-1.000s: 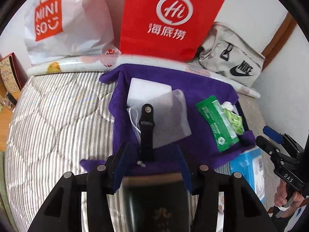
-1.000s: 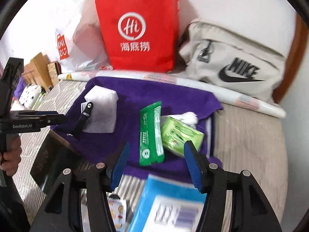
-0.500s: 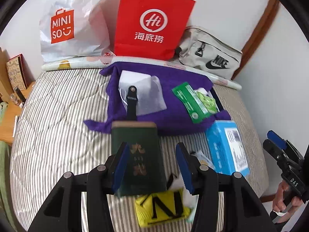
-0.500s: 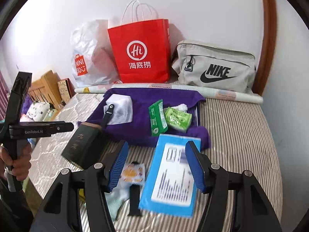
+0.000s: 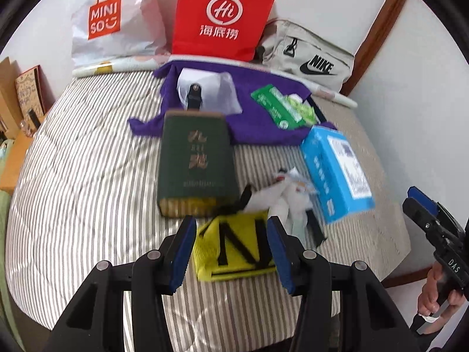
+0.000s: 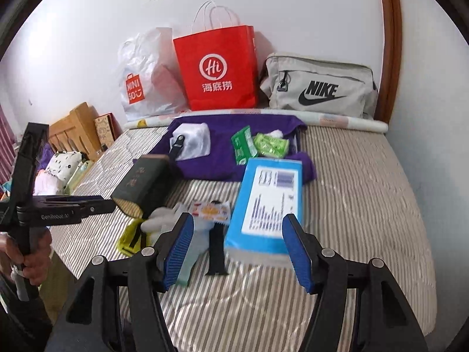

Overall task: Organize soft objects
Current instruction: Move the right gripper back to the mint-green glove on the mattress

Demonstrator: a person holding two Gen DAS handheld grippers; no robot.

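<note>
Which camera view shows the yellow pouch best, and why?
The left wrist view: the yellow pouch lies between the open left gripper, its black lettering facing the camera. The right wrist view shows only a yellow corner behind pale cloth.

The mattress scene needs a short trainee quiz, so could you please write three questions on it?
1. True or false: the left tool grips the green box.
2. Which lies on the purple cloth? A blue box B green packets C yellow pouch
3. The red bag stands between the white bag and the grey ____ bag.

Key: 1 false; 2 B; 3 Nike
</note>
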